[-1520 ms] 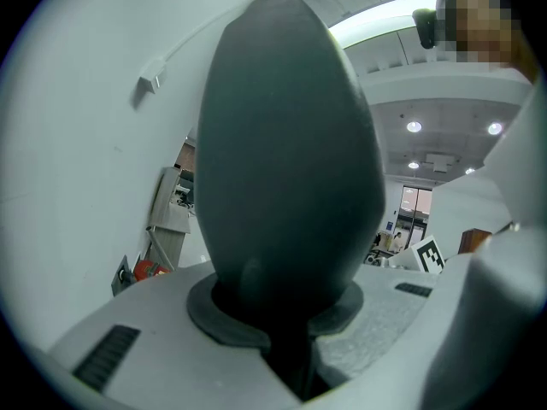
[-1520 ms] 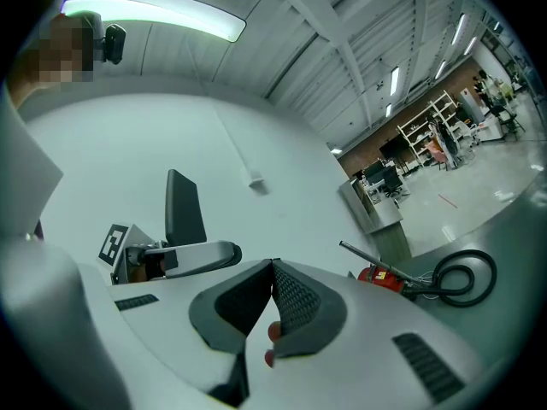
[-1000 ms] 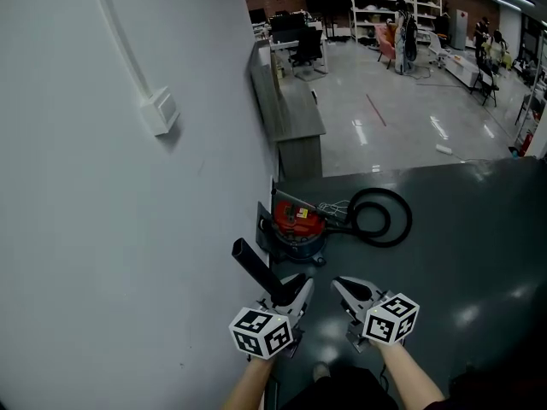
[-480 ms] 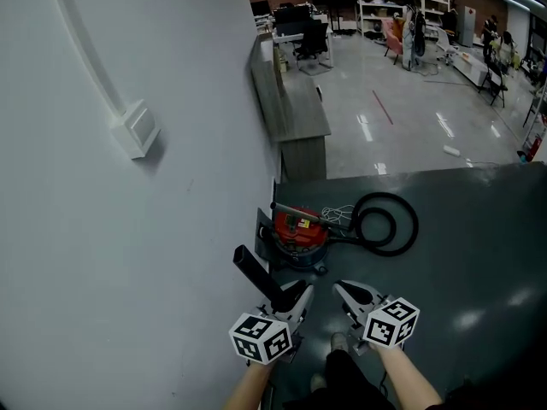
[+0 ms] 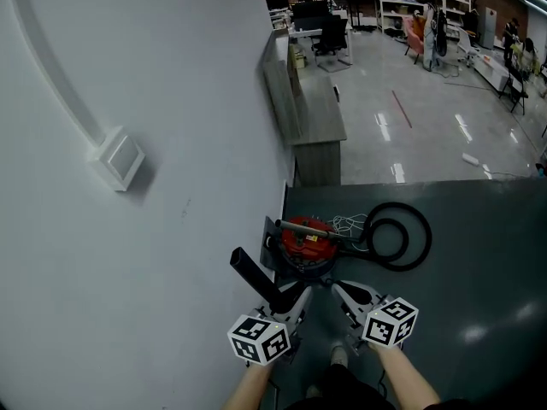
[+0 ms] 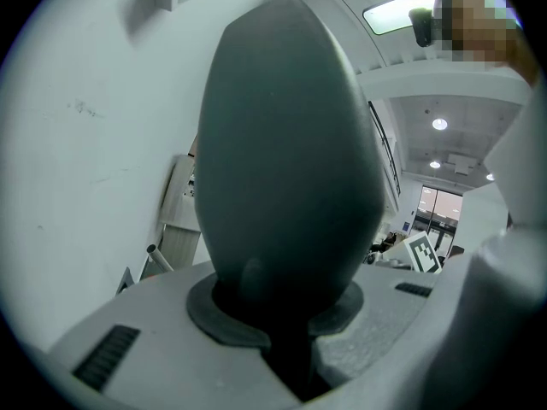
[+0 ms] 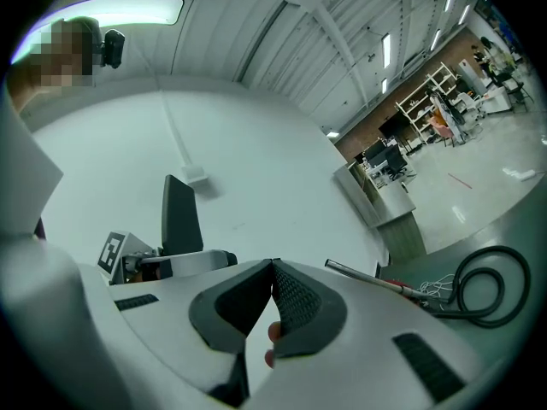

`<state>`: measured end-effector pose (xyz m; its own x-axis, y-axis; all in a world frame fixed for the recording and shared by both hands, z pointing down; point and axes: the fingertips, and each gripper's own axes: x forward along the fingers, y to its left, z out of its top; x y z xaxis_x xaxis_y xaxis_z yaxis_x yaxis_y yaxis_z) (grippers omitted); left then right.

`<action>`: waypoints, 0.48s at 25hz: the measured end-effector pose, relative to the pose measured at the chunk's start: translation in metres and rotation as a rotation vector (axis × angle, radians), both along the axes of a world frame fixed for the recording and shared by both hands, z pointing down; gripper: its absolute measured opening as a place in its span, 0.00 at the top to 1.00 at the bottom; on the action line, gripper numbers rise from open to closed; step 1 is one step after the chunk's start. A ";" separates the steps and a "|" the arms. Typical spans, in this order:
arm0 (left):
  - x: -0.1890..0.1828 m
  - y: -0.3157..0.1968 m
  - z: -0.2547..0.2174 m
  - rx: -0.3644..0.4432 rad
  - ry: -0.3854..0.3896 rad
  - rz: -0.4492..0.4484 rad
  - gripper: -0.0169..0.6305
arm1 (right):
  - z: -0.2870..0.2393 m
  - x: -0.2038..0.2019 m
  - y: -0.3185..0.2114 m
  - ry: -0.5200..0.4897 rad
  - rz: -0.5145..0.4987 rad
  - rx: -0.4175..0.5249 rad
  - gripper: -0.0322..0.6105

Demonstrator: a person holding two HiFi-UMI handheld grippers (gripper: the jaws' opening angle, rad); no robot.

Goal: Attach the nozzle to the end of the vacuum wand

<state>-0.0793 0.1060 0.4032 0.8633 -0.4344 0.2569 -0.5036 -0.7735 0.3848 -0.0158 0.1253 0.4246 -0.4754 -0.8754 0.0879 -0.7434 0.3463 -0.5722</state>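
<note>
My left gripper [image 5: 291, 301] is shut on a black vacuum nozzle [image 5: 255, 276], which sticks up and to the left from its jaws. In the left gripper view the nozzle [image 6: 286, 161] fills most of the picture, seated between the pads. My right gripper [image 5: 340, 289] is shut with nothing in it; its pads [image 7: 295, 301] meet. A red canister vacuum [image 5: 306, 239] stands on the floor just ahead of both grippers. Its metal wand [image 7: 367, 278] lies across the top, and a black hose [image 5: 400, 233] coils to the right. The right gripper view also shows the nozzle [image 7: 179, 216].
A white wall [image 5: 128, 229] with a small box [image 5: 118, 161] runs close on the left. A grey counter [image 5: 316, 118] stands beyond the vacuum. Dark floor [image 5: 487, 263] spreads to the right. White cable [image 5: 349, 225] lies beside the vacuum. A shoe [image 5: 338, 357] shows below the grippers.
Both grippers have moved forward toward the red vacuum, which now sits closer to their tips. The left still holds the nozzle and the right stays shut.
</note>
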 end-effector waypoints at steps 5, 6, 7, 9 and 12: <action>0.013 -0.024 -0.002 0.011 -0.012 -0.033 0.85 | -0.002 0.012 -0.023 -0.007 -0.037 0.006 0.92; 0.014 -0.029 -0.002 0.012 -0.015 -0.037 0.85 | -0.002 0.014 -0.027 -0.008 -0.041 0.006 0.92; 0.015 -0.033 -0.002 0.013 -0.017 -0.042 0.85 | -0.001 0.016 -0.031 -0.010 -0.044 0.005 0.92; 0.018 -0.040 -0.002 0.015 -0.021 -0.050 0.85 | 0.000 0.020 -0.038 -0.014 -0.049 0.002 0.92; 0.020 -0.052 -0.001 0.017 -0.025 -0.058 0.85 | 0.003 0.024 -0.051 -0.018 -0.055 -0.004 0.92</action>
<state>-0.0589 0.0539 0.4022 0.8299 -0.4883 0.2698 -0.5572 -0.7489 0.3588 0.0087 0.0747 0.4280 -0.5241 -0.8477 0.0820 -0.7131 0.3841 -0.5865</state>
